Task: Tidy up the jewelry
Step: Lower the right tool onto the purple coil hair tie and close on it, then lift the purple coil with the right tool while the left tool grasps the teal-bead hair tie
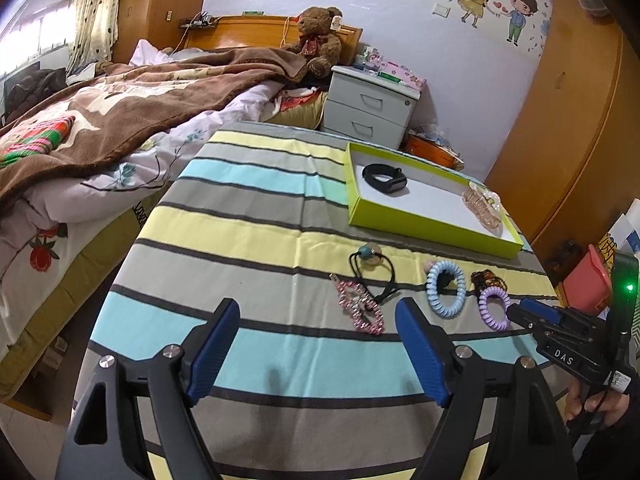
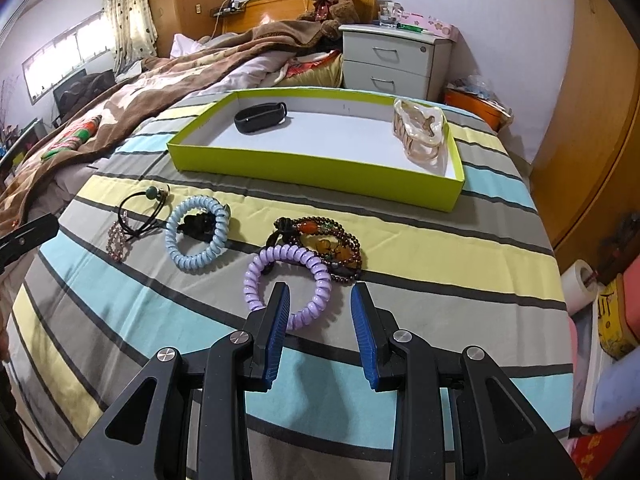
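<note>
A lime-green tray (image 2: 280,158) (image 1: 420,226) on the striped cloth holds a black wristband (image 2: 262,117) (image 1: 385,176) and a clear hair claw (image 2: 420,130) (image 1: 482,204). In front of it lie a purple coil tie (image 2: 288,280) (image 1: 494,307), a blue coil tie (image 2: 196,236) (image 1: 446,290), a brown bead bracelet (image 2: 328,246) (image 1: 488,279), a black elastic with a bead (image 2: 146,208) (image 1: 370,270) and a pink rhinestone clip (image 1: 360,308) (image 2: 116,242). My right gripper (image 2: 320,300) is open just over the purple tie's near side; it also shows in the left wrist view (image 1: 528,312). My left gripper (image 1: 316,312) is open, near the pink clip.
The striped table (image 1: 248,240) stands beside a bed with a brown blanket (image 1: 120,112) on the left. A grey nightstand (image 2: 394,60) and a teddy bear (image 2: 332,0) are behind. A wooden wardrobe (image 2: 592,120) and boxes stand at the right.
</note>
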Action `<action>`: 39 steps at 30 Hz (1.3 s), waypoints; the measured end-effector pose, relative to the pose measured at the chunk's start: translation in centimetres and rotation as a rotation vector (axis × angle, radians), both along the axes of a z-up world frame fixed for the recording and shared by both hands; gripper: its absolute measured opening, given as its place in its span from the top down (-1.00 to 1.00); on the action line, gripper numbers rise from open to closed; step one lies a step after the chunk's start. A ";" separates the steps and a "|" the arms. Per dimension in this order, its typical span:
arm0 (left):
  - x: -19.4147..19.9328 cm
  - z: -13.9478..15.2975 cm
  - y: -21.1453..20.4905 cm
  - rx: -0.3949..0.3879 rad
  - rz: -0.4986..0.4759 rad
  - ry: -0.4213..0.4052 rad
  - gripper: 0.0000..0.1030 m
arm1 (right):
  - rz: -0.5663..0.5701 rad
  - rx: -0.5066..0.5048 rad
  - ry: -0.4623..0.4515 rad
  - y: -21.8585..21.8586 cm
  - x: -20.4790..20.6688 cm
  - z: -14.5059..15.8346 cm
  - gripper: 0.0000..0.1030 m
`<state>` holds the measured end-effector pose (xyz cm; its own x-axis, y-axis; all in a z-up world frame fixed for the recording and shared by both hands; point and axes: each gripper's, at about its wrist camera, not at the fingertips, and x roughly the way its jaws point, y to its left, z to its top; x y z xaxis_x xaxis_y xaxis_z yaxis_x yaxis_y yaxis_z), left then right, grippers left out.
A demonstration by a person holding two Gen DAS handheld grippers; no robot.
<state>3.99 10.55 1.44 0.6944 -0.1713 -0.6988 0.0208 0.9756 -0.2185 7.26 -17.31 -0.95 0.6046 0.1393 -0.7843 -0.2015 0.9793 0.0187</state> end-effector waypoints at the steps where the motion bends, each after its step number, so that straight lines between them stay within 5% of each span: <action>1: 0.0 -0.1 0.1 -0.001 0.003 0.005 -0.59 | -0.004 -0.003 0.003 0.0 0.0 -0.1 0.36; 6: -0.2 -0.4 0.8 -0.024 0.006 0.014 -0.59 | -0.014 -0.014 0.015 0.2 0.3 -0.4 0.36; 15: -0.1 -0.8 0.6 -0.021 0.004 0.030 -0.59 | -0.011 -0.010 0.025 0.2 0.4 -0.7 0.80; 39: 2.7 -1.3 -1.8 -0.006 -0.030 0.084 -0.59 | -0.039 0.105 -0.044 -3.0 -1.1 1.3 0.82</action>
<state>6.67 8.74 0.11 0.6281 -0.1953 -0.7533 0.0311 0.9735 -0.2265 6.19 -20.29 0.33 0.6448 0.1952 -0.7390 -0.1667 0.9795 0.1133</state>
